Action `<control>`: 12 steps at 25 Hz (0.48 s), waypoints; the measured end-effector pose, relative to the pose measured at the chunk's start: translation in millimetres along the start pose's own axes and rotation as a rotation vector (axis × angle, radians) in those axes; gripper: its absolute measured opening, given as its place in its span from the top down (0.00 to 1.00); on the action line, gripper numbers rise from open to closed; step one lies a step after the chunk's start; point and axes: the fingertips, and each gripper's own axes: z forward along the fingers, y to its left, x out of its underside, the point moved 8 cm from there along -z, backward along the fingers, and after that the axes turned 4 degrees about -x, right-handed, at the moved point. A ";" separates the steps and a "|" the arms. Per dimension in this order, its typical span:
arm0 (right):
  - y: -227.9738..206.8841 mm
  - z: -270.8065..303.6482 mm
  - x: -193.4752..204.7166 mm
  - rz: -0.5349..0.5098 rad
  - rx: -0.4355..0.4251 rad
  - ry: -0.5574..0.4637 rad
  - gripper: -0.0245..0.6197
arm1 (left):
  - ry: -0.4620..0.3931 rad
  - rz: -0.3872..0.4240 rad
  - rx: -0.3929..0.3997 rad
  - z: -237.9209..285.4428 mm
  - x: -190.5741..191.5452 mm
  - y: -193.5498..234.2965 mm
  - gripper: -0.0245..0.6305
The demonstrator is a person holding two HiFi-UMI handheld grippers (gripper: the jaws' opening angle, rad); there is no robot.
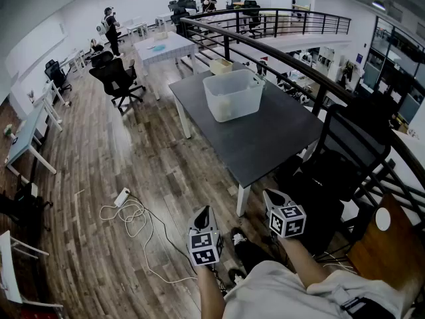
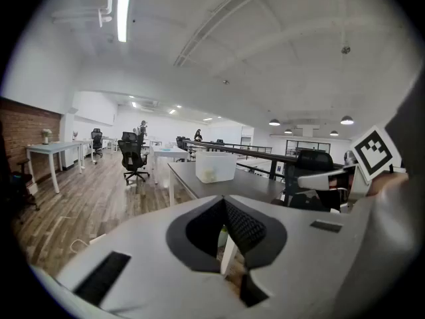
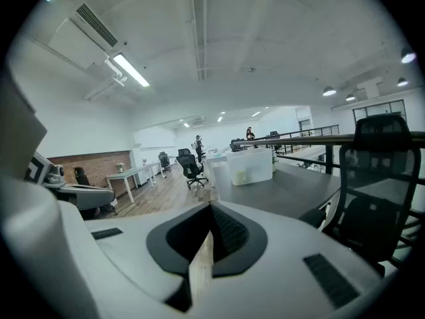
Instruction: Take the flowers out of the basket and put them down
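Task not begun | basket upper centre on counter, flowers perhaps the pale blur inside | left gripper, right gripper low in frame, fingers closed, empty

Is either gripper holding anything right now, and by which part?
Nothing is held. The left gripper and right gripper are both shut and empty, well short of the basket on the table.

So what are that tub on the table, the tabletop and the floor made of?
Tub: looks like translucent whitish plastic; something pale shows dimly through its walls. Tabletop: dark grey and matte, probably laminate; no grain visible. Floor: wood or wood-look planks, with visible seams and slight sheen.
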 end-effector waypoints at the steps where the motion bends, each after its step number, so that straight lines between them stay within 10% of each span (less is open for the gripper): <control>1: -3.0 6.3 -1.3 0.002 0.006 0.001 0.94 | 0.002 0.002 0.002 6.6 -1.0 2.5 0.93; 12: -46.6 112.0 -45.5 0.031 0.092 0.033 0.94 | 0.044 0.049 0.073 126.3 -43.8 24.1 0.93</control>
